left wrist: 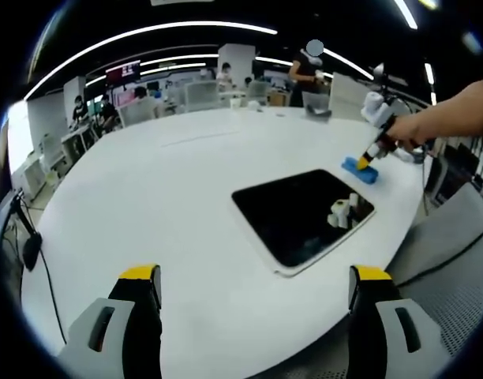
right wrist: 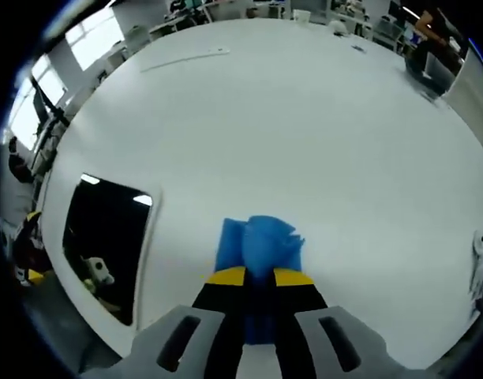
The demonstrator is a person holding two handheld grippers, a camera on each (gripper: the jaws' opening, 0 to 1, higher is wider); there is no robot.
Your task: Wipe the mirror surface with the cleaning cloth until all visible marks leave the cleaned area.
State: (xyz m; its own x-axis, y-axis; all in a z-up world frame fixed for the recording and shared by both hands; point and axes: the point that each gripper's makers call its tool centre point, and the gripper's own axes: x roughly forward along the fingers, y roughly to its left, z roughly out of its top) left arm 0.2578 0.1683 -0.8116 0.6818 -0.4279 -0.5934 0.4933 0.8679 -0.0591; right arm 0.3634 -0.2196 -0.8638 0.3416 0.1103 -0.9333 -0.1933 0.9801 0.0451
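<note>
Slippage of the blue cloth (right wrist: 260, 245) could be expected if the pinch of the right gripper (right wrist: 260, 278), whose jaws are pressed together on it, were loosened while it is dragged from the white table (right wrist: 305, 118) just beside the mirror (right wrist: 107, 237) onto the glass. The left gripper (left wrist: 256, 286), jaws spread and holding nothing, is seen in the left gripper view above the near table edge. That view also shows the whole mirror (left wrist: 303, 215), the person's hand (left wrist: 419, 126) and the cloth (left wrist: 360, 169) near its far corner, while the pinch itself is shown close by the right gripper view.

White table (left wrist: 147, 197) (mirror (left wrist: 303, 213), blue cloth (right wrist: 260, 245)).
</note>
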